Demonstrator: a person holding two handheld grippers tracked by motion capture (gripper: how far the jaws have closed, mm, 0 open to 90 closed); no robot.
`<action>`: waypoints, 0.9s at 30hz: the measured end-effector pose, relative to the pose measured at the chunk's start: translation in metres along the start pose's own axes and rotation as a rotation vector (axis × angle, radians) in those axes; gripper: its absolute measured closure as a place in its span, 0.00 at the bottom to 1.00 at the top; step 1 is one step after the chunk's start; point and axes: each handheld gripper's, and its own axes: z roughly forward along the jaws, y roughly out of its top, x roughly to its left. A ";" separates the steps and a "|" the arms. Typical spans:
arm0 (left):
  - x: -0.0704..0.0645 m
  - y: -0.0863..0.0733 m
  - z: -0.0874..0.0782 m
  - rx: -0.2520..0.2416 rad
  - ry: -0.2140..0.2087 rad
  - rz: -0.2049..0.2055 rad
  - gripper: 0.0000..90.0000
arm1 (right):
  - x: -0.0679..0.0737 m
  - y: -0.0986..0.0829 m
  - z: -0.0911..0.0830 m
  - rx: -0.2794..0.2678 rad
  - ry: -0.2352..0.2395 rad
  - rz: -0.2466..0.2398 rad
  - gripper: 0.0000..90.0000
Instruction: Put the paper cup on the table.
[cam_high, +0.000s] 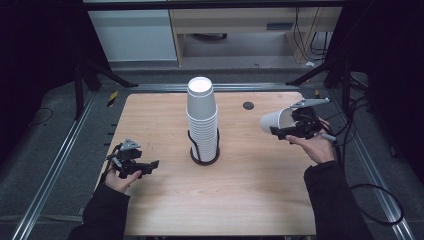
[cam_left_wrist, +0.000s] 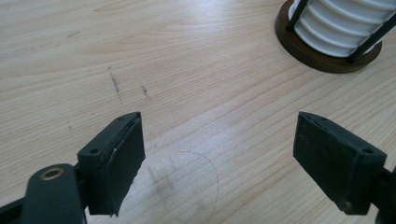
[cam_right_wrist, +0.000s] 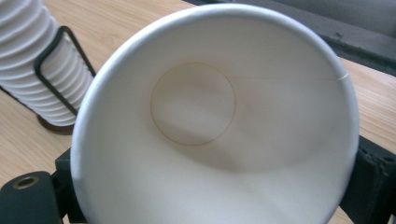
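Step in hand: the right tool (cam_high: 284, 131) is carrying a single paper cup (cam_high: 274, 121), tipped on its side, at the right of the bench (cam_high: 165, 195), apart from the cup stack (cam_high: 202, 117) in its wire holder (cam_high: 204, 156).
Next move, likely: turning the cup mouth-down and aligning it over the stack's top.
Right tool: jaws are clamping the cup's rim.
Left tool (cam_high: 145, 167): gaping wide, empty, idling low at the near left.
Hands: right raised, left resting low.

The paper cup (cam_right_wrist: 210, 121) hides most of the right tongs (cam_right_wrist: 205, 186).
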 end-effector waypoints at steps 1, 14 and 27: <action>0.000 -0.001 0.000 0.002 0.001 -0.002 0.18 | -0.002 0.003 0.001 0.022 -0.021 0.005 0.10; 0.002 -0.003 0.003 0.018 0.009 -0.006 0.18 | -0.021 0.005 0.015 0.153 -0.094 0.023 0.10; 0.006 -0.003 0.003 0.021 0.021 -0.016 0.18 | -0.042 -0.010 0.031 0.305 -0.167 0.034 0.10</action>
